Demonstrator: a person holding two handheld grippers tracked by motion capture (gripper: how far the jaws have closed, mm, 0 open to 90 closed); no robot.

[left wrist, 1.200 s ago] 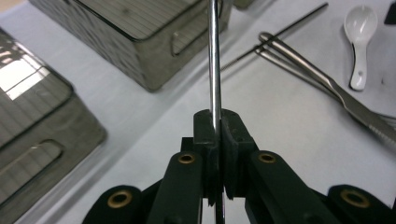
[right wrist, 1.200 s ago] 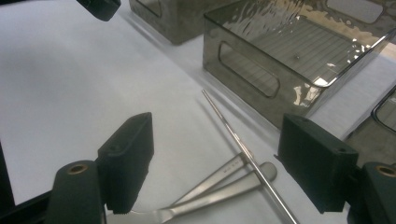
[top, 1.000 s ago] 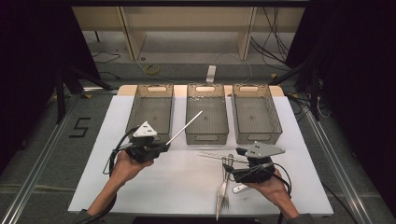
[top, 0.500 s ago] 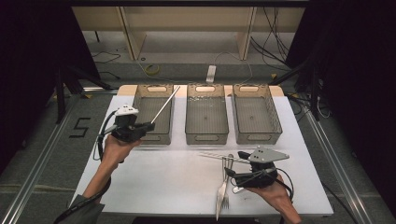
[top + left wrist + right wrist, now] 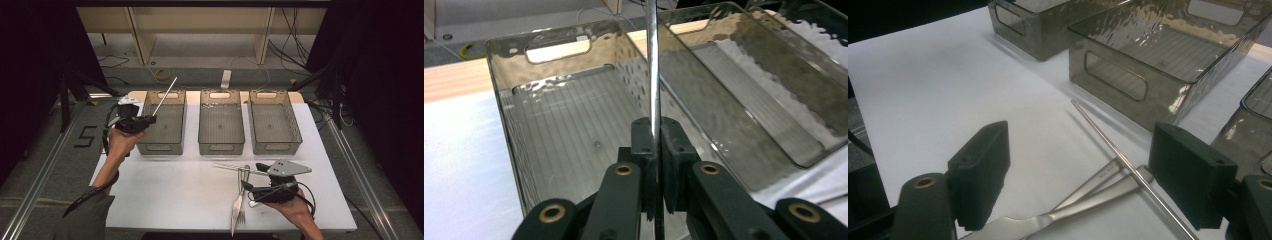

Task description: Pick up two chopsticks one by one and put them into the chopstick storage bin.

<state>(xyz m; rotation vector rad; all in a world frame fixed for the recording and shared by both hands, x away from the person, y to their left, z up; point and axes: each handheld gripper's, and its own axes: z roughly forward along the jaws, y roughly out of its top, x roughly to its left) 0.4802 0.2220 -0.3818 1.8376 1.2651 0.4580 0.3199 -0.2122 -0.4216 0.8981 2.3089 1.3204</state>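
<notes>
Your left gripper (image 5: 146,120) is clamped on a thin metal chopstick (image 5: 165,96); in the left gripper view the fingers (image 5: 643,145) pinch the rod (image 5: 653,65) near its lower end, so it stands along the line of the jaws. It hangs over the left bin (image 5: 162,121), the one nearest the counter's left edge, tip slanting toward the far rim. Judgement: you hold it by one end so the long free part can be lowered lengthwise into the bin.

Your right gripper (image 5: 248,191) rests low near the counter's near-right corner, fingers (image 5: 980,165) spread wide and gripping nothing. Between them lie a second chopstick (image 5: 1113,152) and the flat handles of the cutlery (image 5: 1088,200). In the high view a knife and a fork (image 5: 239,205) lie side by side, pointing at the near edge. Judgement: the wide stance straddles the pile for the next pick.

Compared with a second ago: the left hand has carried its chopstick from the counter's middle, where it pointed at the centre bin (image 5: 220,121), over to the left bin. The right hand has hardly shifted.
</notes>
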